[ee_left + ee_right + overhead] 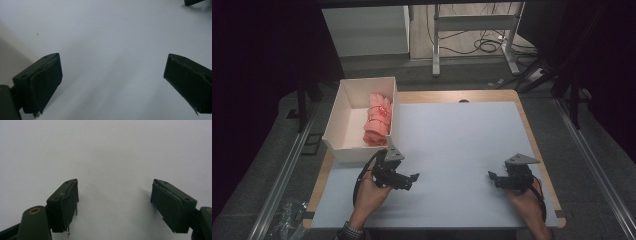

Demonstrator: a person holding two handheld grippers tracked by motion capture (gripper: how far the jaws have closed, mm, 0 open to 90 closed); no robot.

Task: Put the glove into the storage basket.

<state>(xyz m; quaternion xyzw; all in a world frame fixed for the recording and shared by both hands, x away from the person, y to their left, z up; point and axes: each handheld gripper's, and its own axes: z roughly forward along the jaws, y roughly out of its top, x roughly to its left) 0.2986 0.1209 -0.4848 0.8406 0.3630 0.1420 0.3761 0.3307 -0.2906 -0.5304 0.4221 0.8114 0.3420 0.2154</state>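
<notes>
Smooth white table (pixel 452 135) (matte), square box (pixel 343 131), rolled cloth (pixel 378 120).

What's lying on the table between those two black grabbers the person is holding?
Nothing: in the high view, the white table top is bare between the left gripper and the right gripper.

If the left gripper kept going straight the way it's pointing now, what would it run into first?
Probably the right gripper. The left gripper, jaws open, points across the bare white table top toward it; a dark corner of it shows far ahead in the left gripper view, though off-centre.
</notes>
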